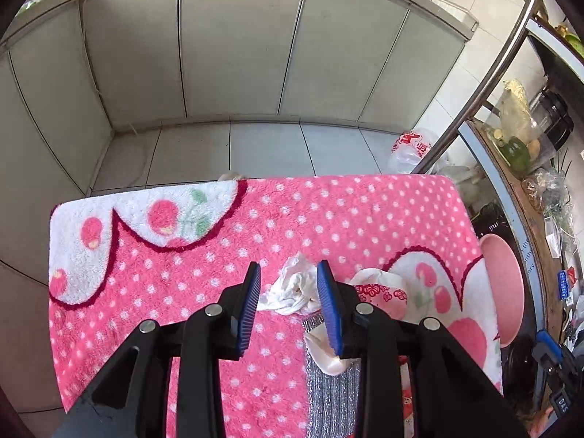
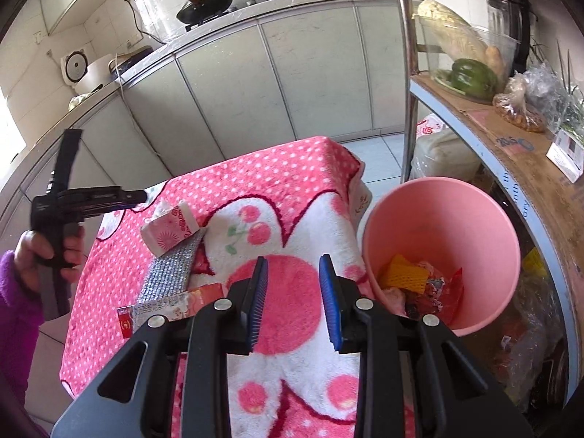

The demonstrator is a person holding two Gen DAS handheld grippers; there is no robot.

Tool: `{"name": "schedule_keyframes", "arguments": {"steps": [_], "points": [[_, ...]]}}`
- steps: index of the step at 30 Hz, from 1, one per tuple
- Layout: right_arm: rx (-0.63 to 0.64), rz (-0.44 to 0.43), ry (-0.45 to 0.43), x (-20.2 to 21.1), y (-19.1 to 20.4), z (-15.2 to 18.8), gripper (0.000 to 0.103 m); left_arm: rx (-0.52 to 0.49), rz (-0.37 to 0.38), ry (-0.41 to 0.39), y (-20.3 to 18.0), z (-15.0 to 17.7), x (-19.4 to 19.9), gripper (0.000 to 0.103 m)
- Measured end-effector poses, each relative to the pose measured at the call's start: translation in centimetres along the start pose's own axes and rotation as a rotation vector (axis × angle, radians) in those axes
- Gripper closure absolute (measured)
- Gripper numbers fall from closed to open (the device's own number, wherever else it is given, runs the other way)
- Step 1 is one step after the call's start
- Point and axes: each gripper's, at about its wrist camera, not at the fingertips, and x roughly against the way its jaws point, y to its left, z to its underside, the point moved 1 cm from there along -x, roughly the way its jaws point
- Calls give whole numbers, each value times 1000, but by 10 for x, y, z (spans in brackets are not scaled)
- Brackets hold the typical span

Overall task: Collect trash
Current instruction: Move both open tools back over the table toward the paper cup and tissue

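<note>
Left tool [image 1: 288, 273] apart over crumpled tissue [image 1: 292, 290], right tool [image 2: 294, 268] apart, empty, packet [image 2: 160, 312] print unreadable.

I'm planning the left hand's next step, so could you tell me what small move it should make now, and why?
Probably lower the left gripper onto the crumpled white tissue and close. Its fingers stand open with nothing between them, the tissue lies just beyond on the pink cloth, and the pink bin already holds other scraps.
</note>
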Motion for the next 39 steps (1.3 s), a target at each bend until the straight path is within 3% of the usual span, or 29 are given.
{"name": "schedule_keyframes", "arguments": {"steps": [4,9,11,13,18,24,26,35,39], "points": [[5,-66,47,-12,16,-4,73,-31,-50,32,-5,-3,-22,72],[-2,-166,111,-29,41,-12,73,-59,-52,58,-7,-1,-38,72],[2,-191,130,-35,52,-16,73,-76,-53,48,-7,2,-38,78],[8,-210,146,-42,64,-21,73,-66,-31,28,-2,4,-34,100],[-65,-285,204,-69,81,-36,72,17,-11,-35,21,7,-11,101],[-280,-308,283,-107,89,-53,71,86,7,-106,51,26,25,101],[-354,-292,307,-118,91,-56,66,91,10,-130,56,35,38,101],[-479,-240,394,-147,109,-56,64,88,22,-216,66,70,81,101],[-465,-182,423,-158,119,-48,64,79,35,-234,66,81,96,101]]}}
